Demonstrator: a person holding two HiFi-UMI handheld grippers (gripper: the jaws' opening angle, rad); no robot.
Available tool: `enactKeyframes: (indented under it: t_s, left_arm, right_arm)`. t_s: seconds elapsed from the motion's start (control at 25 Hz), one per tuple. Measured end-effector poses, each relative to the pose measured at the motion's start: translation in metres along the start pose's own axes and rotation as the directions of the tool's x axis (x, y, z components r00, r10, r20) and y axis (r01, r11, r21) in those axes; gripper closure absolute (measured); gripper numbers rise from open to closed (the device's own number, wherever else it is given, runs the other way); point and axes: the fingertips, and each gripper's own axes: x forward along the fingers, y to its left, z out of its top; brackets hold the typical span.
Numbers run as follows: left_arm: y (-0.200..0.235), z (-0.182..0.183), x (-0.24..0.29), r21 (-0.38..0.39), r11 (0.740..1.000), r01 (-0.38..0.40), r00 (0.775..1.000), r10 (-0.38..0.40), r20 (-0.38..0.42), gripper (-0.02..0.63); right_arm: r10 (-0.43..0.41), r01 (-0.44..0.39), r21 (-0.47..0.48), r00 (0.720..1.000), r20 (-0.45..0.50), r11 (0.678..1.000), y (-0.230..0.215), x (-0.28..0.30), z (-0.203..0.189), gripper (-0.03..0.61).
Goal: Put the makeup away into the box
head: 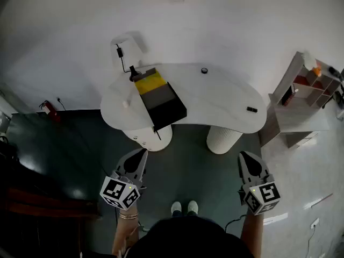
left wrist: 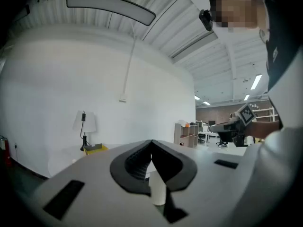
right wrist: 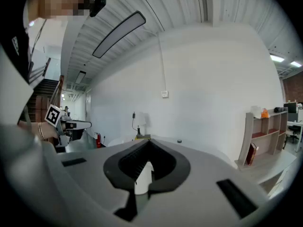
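On white table (head: 215, 98), head view: open box (head: 161, 98) at left, small black item (head: 251, 109) near right edge, outside box. Left gripper (head: 142, 152) and right gripper (head: 244, 156) well short of table. Left gripper view: jaws closed together, empty. Right gripper view: jaws closed together, empty.

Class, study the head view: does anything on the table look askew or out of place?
The box lies slanted across the table, its dark end at the front edge. A small black item and a round one lie far from it, too small to name. Nothing looks spilled or broken.
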Motion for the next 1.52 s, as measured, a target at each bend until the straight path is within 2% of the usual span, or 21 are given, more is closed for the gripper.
enactKeyframes:
  t_s: [0.28, 0.64, 0.76, 1.12, 1.52]
  left_arm:
    - [-0.003, -0.006, -0.005, -0.013, 1.0, 0.006, 1.0, -0.006, -0.013, 0.597]
    - [-0.005, -0.01, -0.007, -0.017, 1.0, 0.023, 0.999, -0.023, -0.021, 0.597]
    - [-0.008, -0.012, -0.005, -0.008, 1.0, 0.028, 0.999, -0.028, -0.032, 0.597]
    - [-0.037, -0.016, 0.019, 0.005, 0.996, 0.086, 0.994, -0.085, -0.063, 0.597]
    - [-0.079, -0.017, 0.068, -0.005, 0.989, 0.147, 0.988, -0.147, -0.047, 0.597]
  right_arm:
    - [-0.006, 0.006, -0.002, 1.0, -0.023, 1.0, 0.002, -0.004, -0.004, 0.56]
    - [0.023, -0.022, 0.051, 1.0, -0.019, 0.998, 0.014, -0.001, -0.009, 0.56]
    - [0.027, -0.026, 0.038, 0.999, -0.026, 0.999, 0.014, -0.003, -0.01, 0.558]
    - [0.007, -0.005, 0.037, 0.997, -0.072, 0.999, -0.007, -0.015, -0.02, 0.558]
    - [0.0, 0.006, 0.075, 0.997, -0.076, 0.997, -0.042, -0.035, -0.033, 0.558]
